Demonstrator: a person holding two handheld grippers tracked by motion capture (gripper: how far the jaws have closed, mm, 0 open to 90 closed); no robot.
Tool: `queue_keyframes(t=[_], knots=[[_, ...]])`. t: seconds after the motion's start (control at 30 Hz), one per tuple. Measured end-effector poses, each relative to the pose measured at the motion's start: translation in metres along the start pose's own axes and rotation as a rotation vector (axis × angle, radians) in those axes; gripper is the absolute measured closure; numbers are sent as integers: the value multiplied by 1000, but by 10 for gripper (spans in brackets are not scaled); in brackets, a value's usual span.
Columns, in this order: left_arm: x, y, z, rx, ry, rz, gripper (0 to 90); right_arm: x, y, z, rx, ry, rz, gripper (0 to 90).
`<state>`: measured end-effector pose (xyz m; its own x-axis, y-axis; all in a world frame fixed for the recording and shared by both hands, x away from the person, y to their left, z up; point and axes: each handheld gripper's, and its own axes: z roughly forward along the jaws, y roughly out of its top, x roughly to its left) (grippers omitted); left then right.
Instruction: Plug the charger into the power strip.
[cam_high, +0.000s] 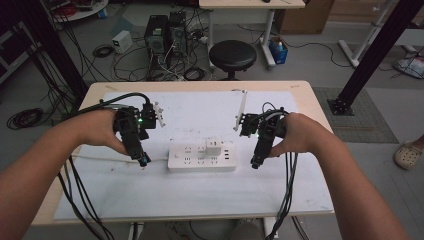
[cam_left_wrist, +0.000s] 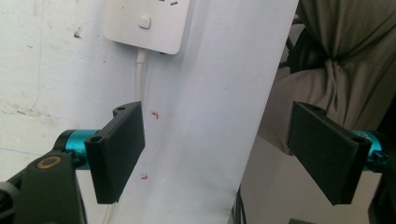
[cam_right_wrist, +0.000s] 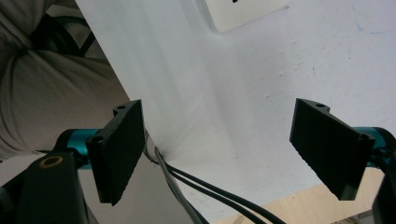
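High view: both tools, left (cam_high: 142, 161) and right (cam_high: 255, 164), gape empty beside the power strip (cam_high: 201, 157); careless approach could dislodge its plugged adapter (cam_high: 214, 148).

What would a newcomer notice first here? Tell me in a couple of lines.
First, the white power strip lying mid-table on the white sheet, with a white charger plugged into its top. Next, the two hand-held tools flanking it: the left gripper by its cord end and the right gripper at the other end, both with jaws open and holding nothing.
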<state>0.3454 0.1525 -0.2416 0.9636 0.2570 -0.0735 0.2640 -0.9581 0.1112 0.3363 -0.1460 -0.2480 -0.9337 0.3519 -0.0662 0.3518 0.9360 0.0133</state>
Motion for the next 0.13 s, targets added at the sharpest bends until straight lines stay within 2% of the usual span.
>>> queue_keyframes(t=[0.03, 0.13], knots=[[1, 0, -1, 5, 2, 10, 196, 0, 0, 0, -1, 0, -2, 180], [-1, 0, -1, 0, 4, 4, 196, 1, 0, 0, 3, -3, 5, 180]])
